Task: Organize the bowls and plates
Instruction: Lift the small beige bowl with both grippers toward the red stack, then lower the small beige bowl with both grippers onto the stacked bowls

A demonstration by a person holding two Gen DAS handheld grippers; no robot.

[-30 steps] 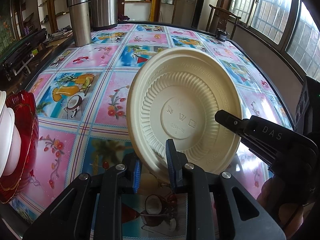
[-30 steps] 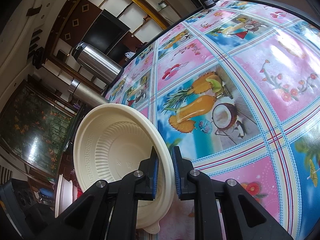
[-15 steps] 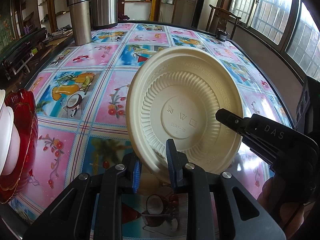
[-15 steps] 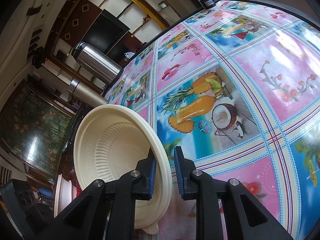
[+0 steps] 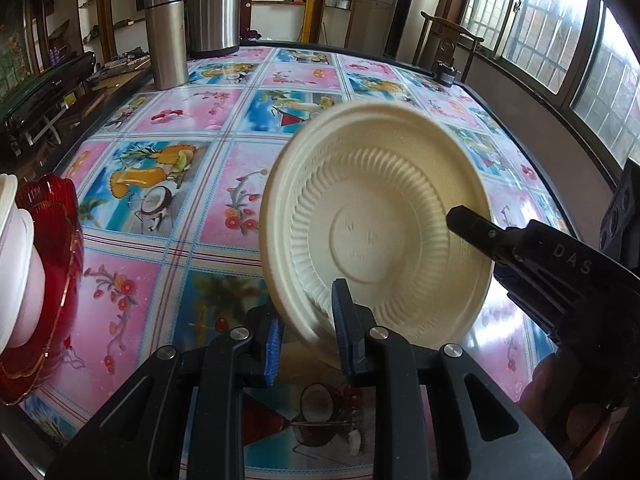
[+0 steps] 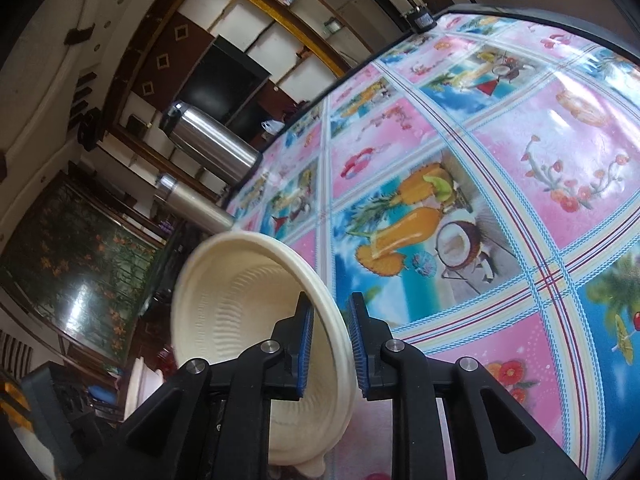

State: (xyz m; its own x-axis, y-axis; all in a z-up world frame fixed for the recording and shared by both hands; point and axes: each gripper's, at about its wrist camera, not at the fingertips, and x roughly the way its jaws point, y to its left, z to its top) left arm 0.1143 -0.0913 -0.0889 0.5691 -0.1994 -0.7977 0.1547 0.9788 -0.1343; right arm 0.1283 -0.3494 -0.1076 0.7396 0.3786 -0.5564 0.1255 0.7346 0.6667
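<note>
Mid-handover above the desk (image 5: pixel 224 92), the cream plate (image 5: pixel 376 224) stands on edge between both tongs, the left tongs (image 5: pixel 306 326) and right tongs (image 6: pixel 330 344) each parted around its rim, so one must clench before carrying it toward the red dish (image 5: pixel 52 264).

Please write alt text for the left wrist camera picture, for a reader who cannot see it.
A cream plastic bowl, tilted on edge with its underside facing the camera, sits between the left gripper fingers; the right gripper reaches its rim from the right. Below lies a colourful tablecloth, with a red plate at left.
</note>
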